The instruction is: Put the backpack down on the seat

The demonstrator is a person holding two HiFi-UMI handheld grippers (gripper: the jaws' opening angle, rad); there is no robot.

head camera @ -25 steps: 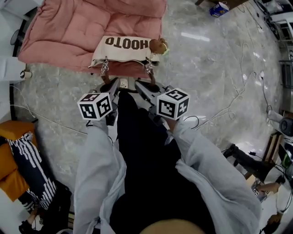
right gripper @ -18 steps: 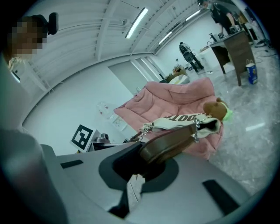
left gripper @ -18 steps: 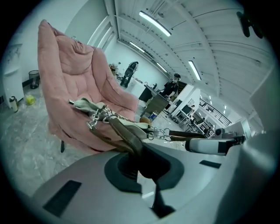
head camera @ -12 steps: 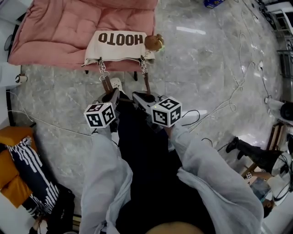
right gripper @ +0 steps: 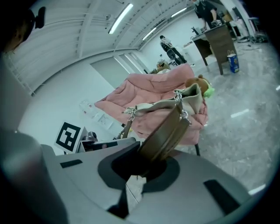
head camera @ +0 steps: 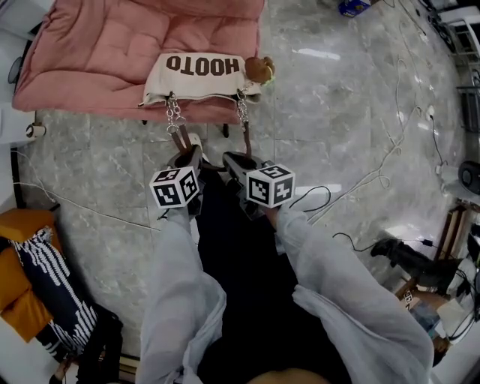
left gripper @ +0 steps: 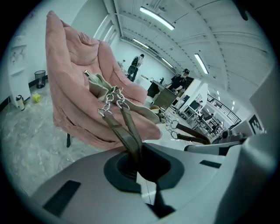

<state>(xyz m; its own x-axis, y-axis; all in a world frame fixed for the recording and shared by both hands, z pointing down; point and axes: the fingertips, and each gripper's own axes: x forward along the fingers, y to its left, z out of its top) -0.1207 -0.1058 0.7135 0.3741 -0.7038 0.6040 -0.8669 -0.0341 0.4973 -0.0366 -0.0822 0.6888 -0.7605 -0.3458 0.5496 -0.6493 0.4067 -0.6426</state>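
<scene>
The backpack [head camera: 201, 73] is a beige bag with dark lettering and a brown plush charm [head camera: 259, 69]. It lies on the front edge of the pink padded seat [head camera: 97, 52]. Two metal chains [head camera: 174, 114] join it to brown straps that run back toward me. My left gripper [head camera: 185, 156] is shut on the left strap [left gripper: 130, 133]. My right gripper [head camera: 235, 160] is shut on the right strap [right gripper: 165, 133]. In the left gripper view the seat [left gripper: 72, 78] rises behind the bag [left gripper: 144, 114]. The right gripper view shows the bag [right gripper: 164, 106] against the seat [right gripper: 151, 87].
The floor is grey marble with loose cables [head camera: 375, 169] to the right. An orange cushion and striped cloth [head camera: 34, 262] lie at the lower left. Black shoes [head camera: 409, 259] stand at the right. A cup [head camera: 351, 7] sits far back. People stand by desks [left gripper: 179, 83] in the distance.
Both grippers have drawn back from the seat toward me, so more of the straps and chains shows. The bag has stayed on the seat's front edge.
</scene>
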